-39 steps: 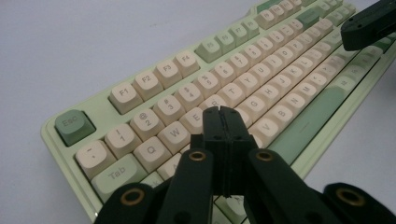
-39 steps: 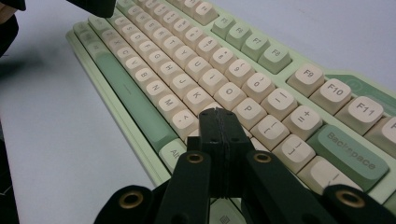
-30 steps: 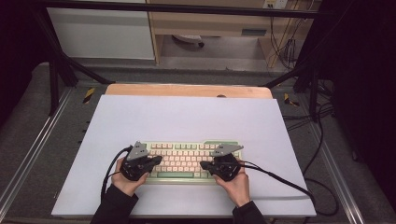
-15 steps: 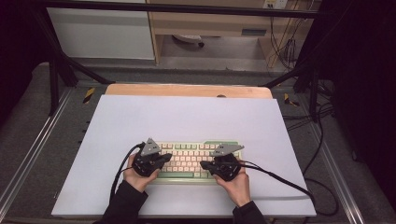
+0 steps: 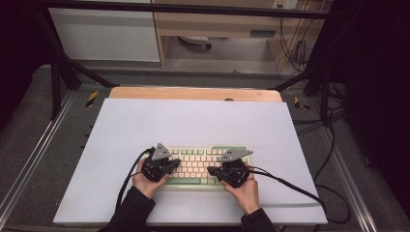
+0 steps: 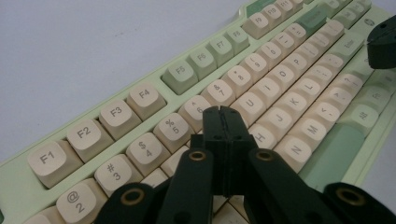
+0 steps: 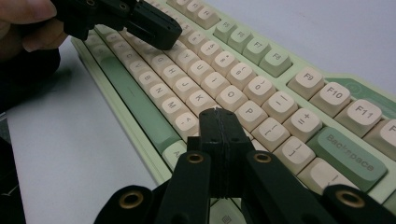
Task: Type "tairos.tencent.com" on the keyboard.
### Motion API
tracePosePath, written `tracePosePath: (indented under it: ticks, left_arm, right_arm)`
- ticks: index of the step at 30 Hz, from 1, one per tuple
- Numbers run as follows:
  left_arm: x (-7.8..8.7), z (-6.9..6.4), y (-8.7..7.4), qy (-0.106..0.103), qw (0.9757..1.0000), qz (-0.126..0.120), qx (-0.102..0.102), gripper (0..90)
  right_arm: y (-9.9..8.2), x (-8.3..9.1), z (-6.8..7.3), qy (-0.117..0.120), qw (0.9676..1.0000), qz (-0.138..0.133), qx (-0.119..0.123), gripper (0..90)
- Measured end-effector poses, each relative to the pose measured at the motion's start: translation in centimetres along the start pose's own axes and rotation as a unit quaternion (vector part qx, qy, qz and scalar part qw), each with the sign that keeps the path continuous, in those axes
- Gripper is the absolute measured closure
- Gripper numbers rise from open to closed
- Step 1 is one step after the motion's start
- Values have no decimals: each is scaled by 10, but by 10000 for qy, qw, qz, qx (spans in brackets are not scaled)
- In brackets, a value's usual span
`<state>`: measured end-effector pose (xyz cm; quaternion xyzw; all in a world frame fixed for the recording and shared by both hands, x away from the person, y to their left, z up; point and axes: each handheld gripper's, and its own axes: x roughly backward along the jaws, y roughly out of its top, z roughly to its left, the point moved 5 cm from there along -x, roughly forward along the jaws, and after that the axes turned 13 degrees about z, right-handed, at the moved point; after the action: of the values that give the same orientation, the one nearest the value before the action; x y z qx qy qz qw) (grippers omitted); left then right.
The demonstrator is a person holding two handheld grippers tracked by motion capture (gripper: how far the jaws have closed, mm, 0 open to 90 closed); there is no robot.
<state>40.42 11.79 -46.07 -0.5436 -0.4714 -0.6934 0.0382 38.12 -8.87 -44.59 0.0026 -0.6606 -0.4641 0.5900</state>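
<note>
Pale-green mechanical keyboard with cream keycaps (image 5: 198,164) lies on white worktop (image 5: 193,125), near front edge. Left gripper (image 6: 221,112) over number row, right gripper (image 7: 215,113) over L/P keys; fingers closed together, gripping nothing. Judged step: pressing keys. Descend vertically, strike 1 key centrally.

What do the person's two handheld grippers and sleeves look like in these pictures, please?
Both the left gripper and the right gripper are black, each topped by a grey three-cornered plate and trailing a black cable. In the gripper views, the black jaws are flat, blocky bars carried on linkage arms with brass-coloured ringed pivot holes. The person wears dark long sleeves that reach the wrists.
</note>
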Motion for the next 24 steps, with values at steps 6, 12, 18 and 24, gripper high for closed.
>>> tracePosePath:
  ticks: [6, 12, 18, 24]
  left_arm:
    - [-1, 0, 0, 0, 10000, -19, -30, 900]
    - [-3, 0, -1, 6, 10000, 43, -45, 900]
    - [-1, 0, -1, -13, 10000, 14, -49, 900]
    - [6, -1, -1, -34, 9999, -70, -63, 900]
  right_arm:
    - [0, 1, 0, 5, 10000, -8, -10, 900]
    - [0, 0, 0, 9, 10000, -5, -8, 900]
    - [0, 1, 0, 1, 10000, -7, -12, 900]
    - [0, 1, -1, -15, 10000, -28, 14, 900]
